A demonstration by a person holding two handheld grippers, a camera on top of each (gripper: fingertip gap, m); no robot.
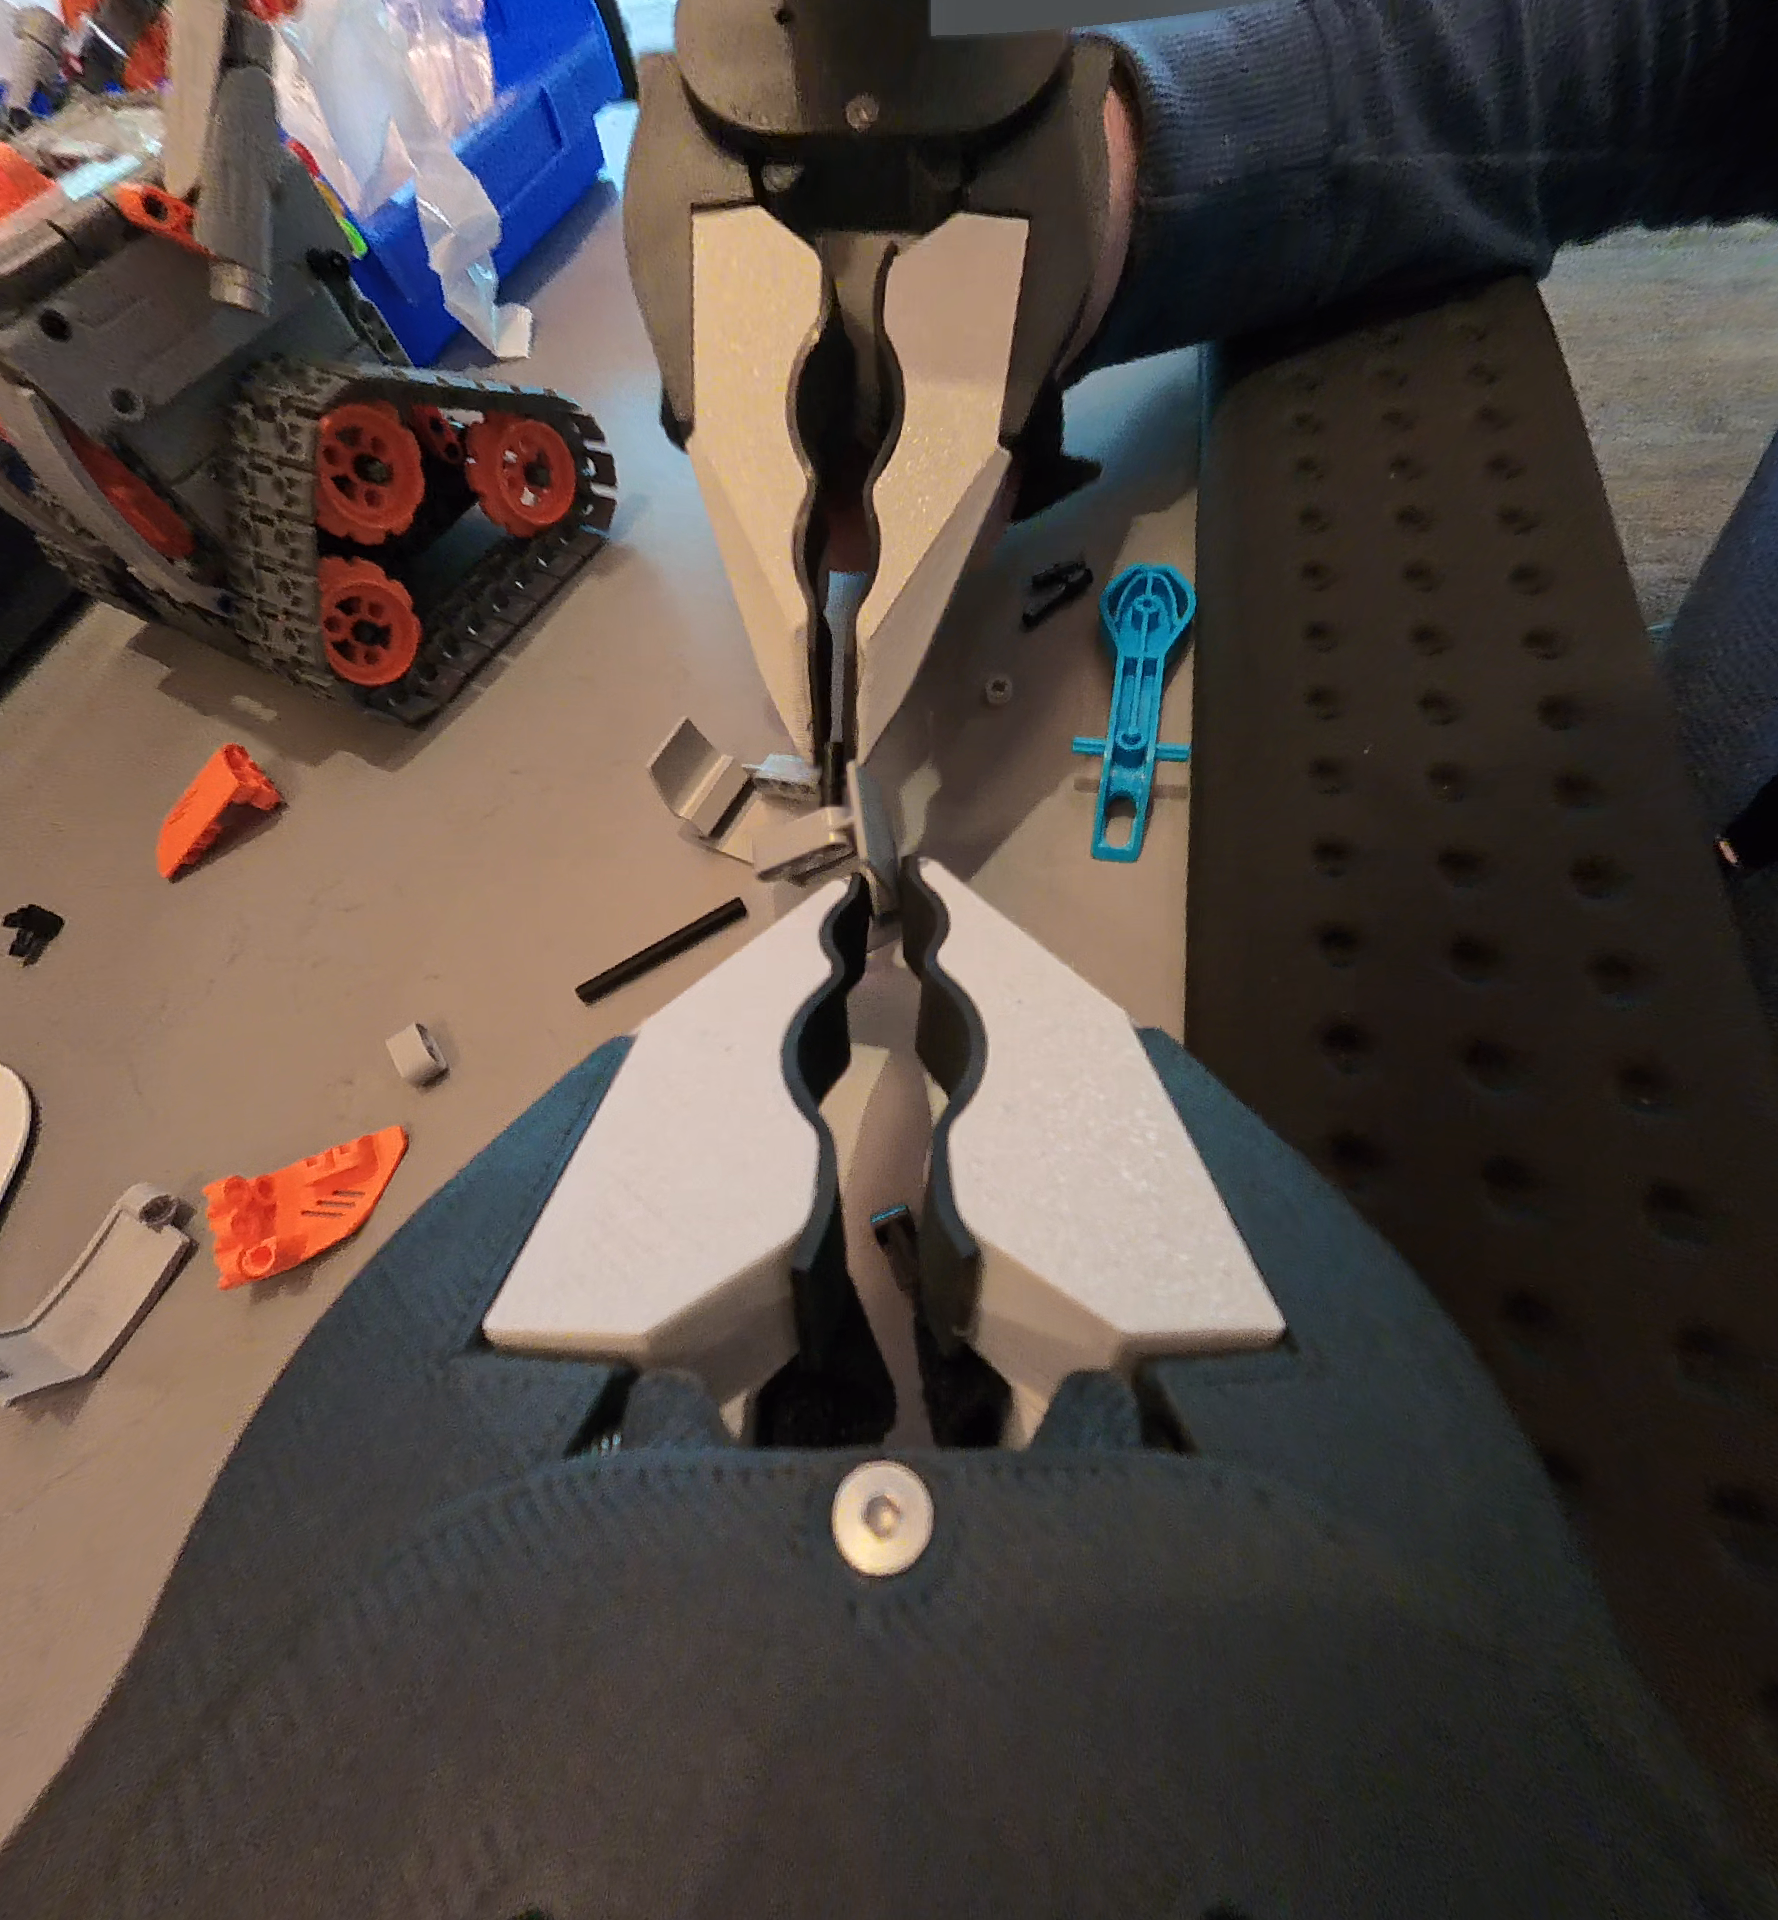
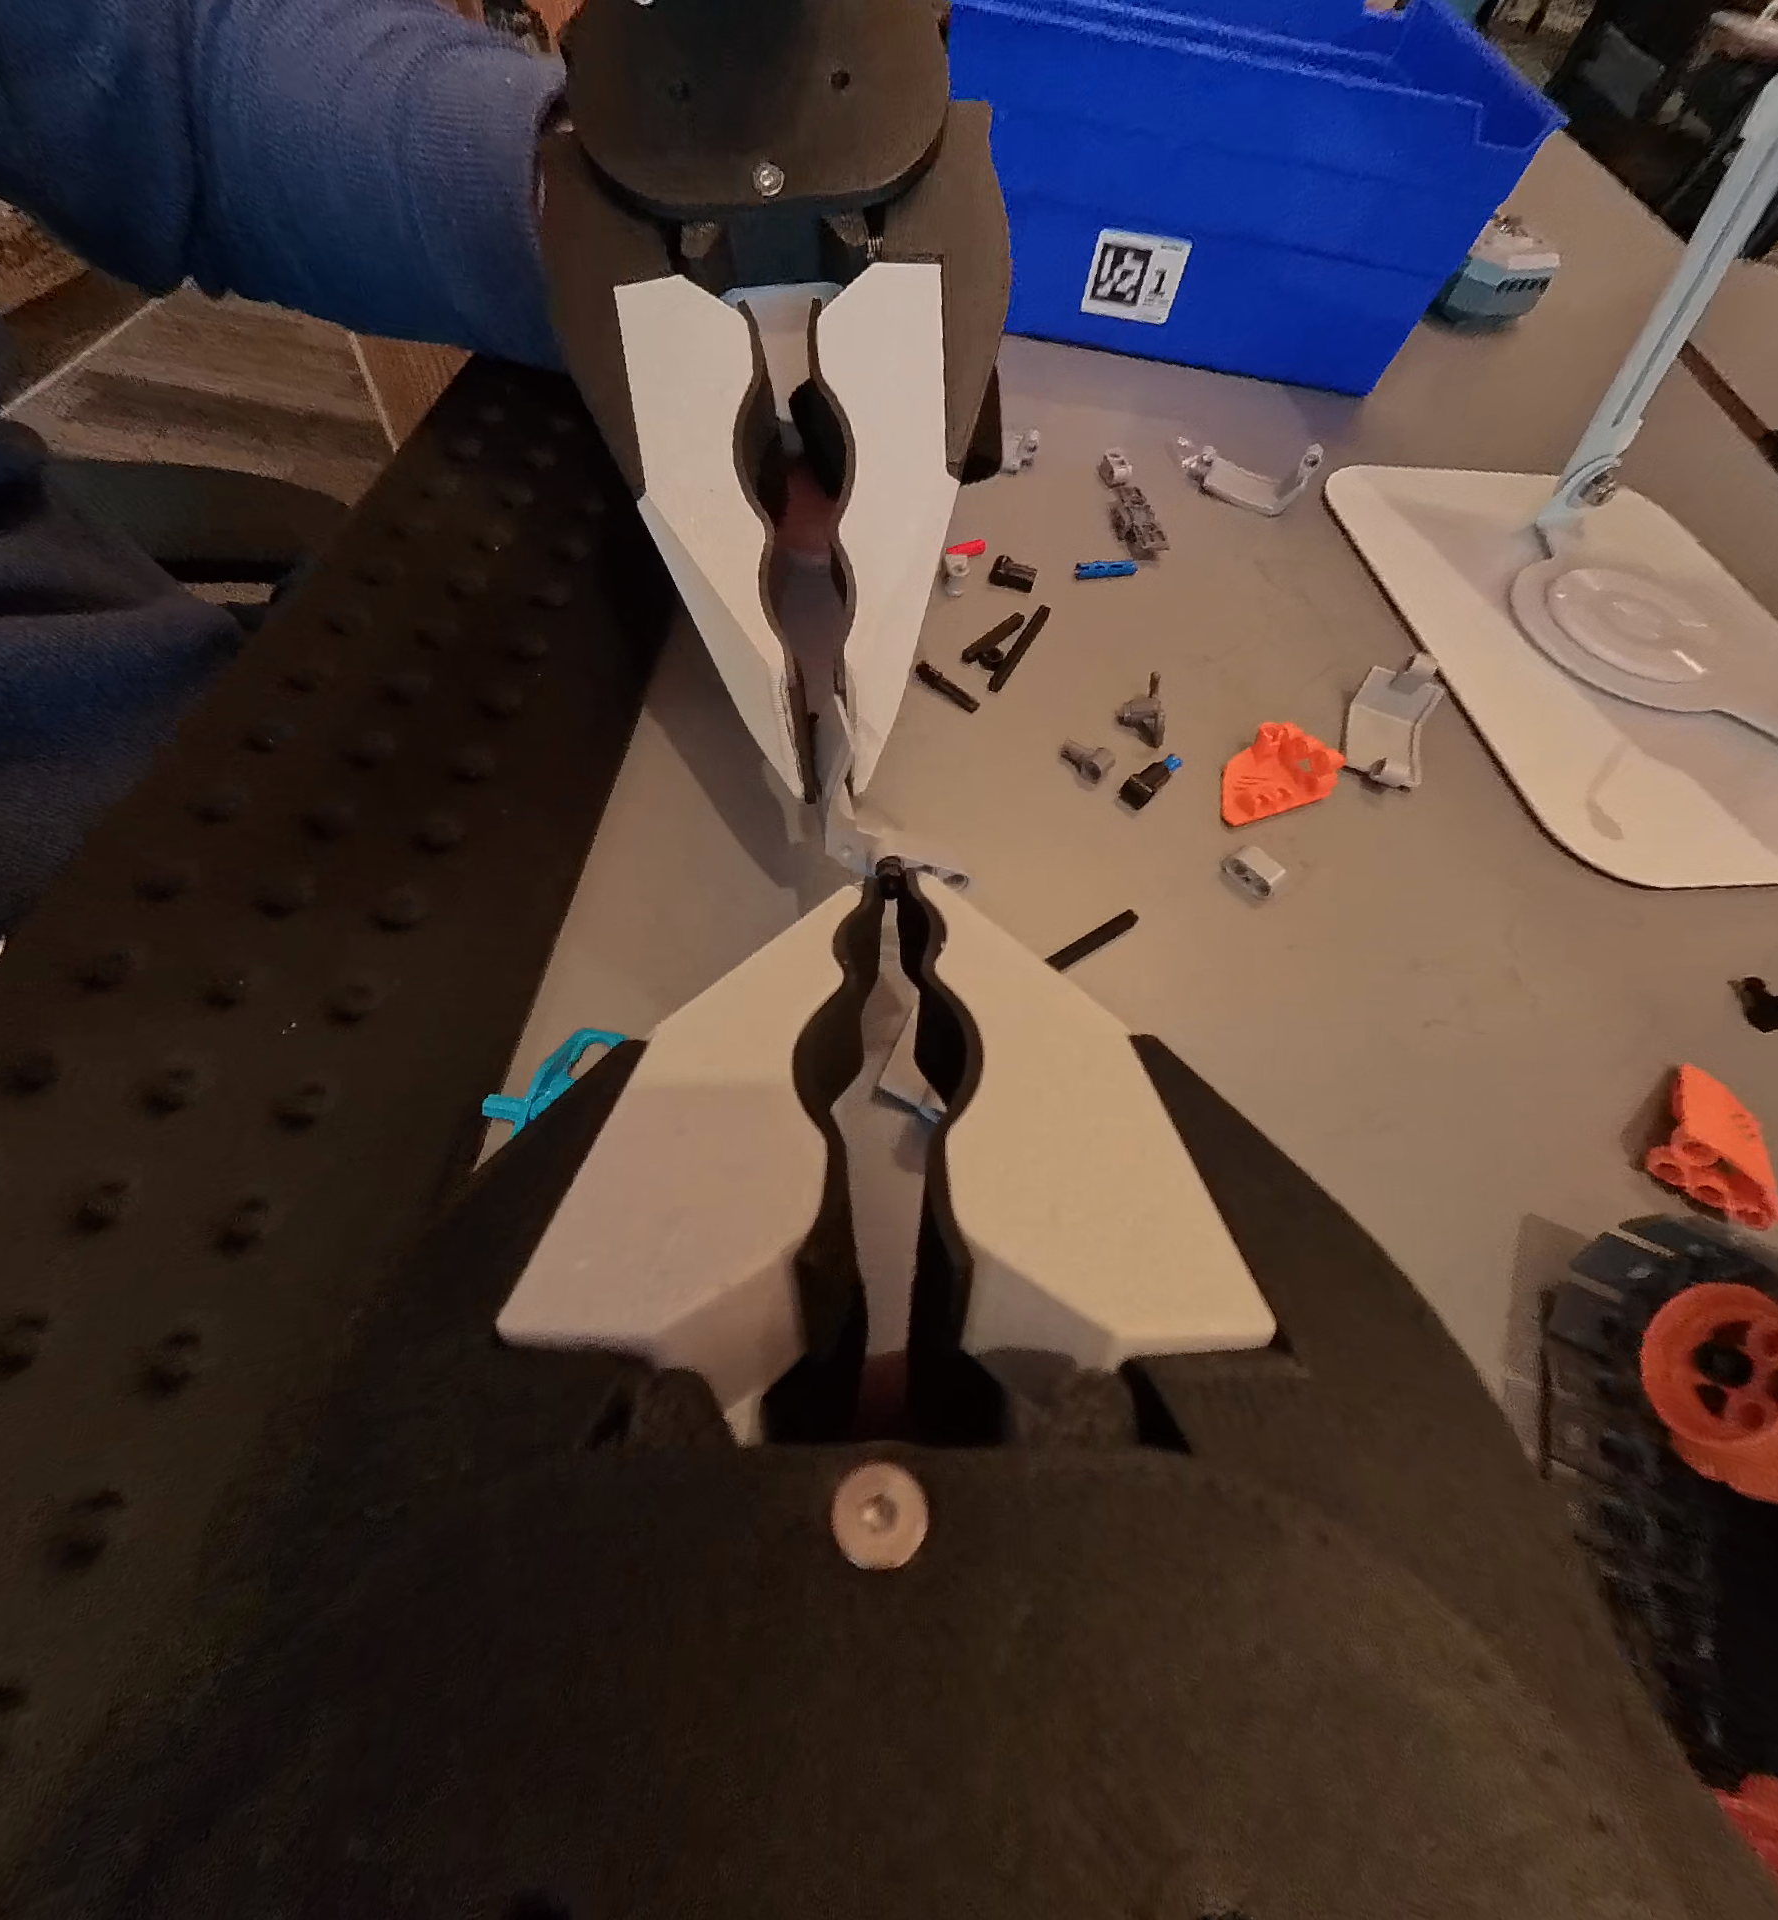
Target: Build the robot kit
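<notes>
My two grippers meet tip to tip over a grey table [image 1: 449, 935]. My left gripper [image 1: 880, 891] is shut on a small flat grey building piece [image 1: 877, 831], held just above the table. It also shows in the right wrist view [image 2: 825, 792] with the grey piece [image 2: 843, 831] sticking out of its tips. My right gripper [image 2: 890, 885] is shut on a small black pin [image 2: 890, 868], which touches the grey piece. The right gripper shows in the left wrist view [image 1: 829, 767], held by a hand in a dark blue sleeve [image 1: 1384, 156].
A grey tracked model with orange wheels [image 1: 397, 520] stands far left. A blue bin [image 2: 1228, 156], a white stand base [image 2: 1591, 675], a turquoise tool [image 1: 1134, 707], a black axle [image 1: 661, 951], orange panels [image 1: 303, 1200] and small loose parts lie about. A black perforated panel [image 1: 1436, 831] borders the table. My two grippers' fingertips are within a few centimetres of each other.
</notes>
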